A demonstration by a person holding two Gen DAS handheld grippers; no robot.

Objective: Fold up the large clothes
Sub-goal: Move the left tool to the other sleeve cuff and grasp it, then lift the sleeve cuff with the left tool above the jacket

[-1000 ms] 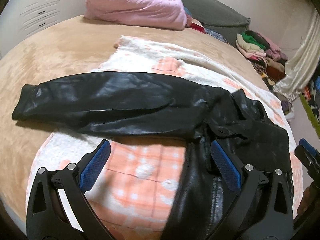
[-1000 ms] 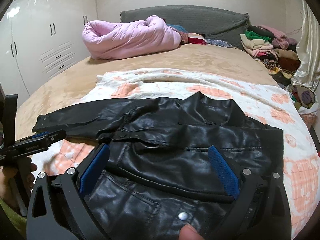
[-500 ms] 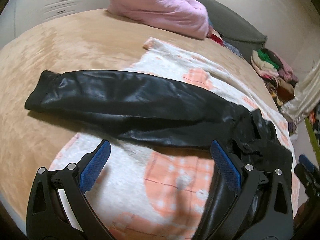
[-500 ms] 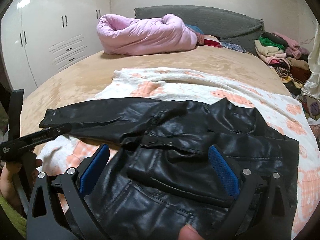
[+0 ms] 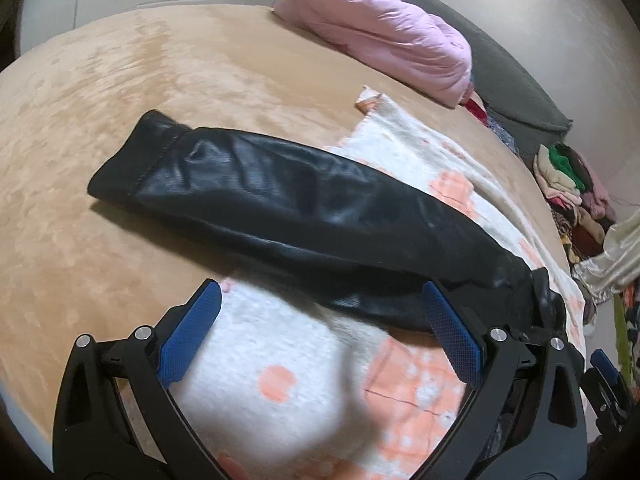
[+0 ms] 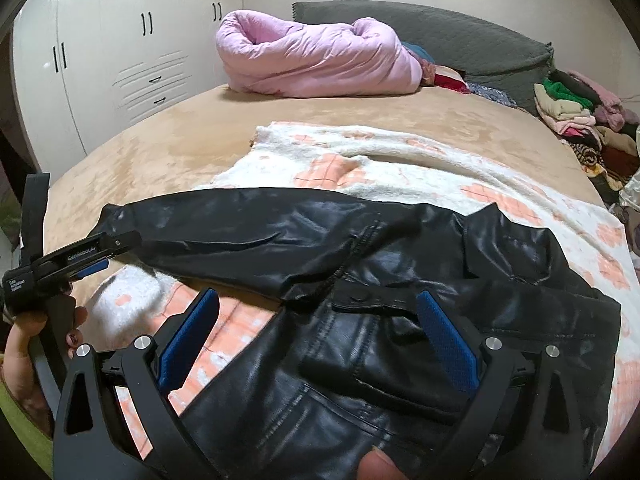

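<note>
A black leather jacket lies front-up on a white and orange blanket on the bed. Its one sleeve stretches out to the left onto the tan bedspread, cuff at the far end. My left gripper is open, hovering over the blanket just short of the sleeve's near edge. From the right wrist view the left gripper appears side-on near the cuff, held by a hand. My right gripper is open above the jacket's chest, nothing between its blue pads.
A rolled pink duvet and a grey headboard cushion sit at the bed's far end. A pile of folded clothes is stacked at the right. White wardrobe doors stand along the left wall. Tan bedspread surrounds the blanket.
My left gripper has swung left along the sleeve toward the cuff, away from the jacket body. My right gripper has shifted slightly left over the chest. Both stayed open.
</note>
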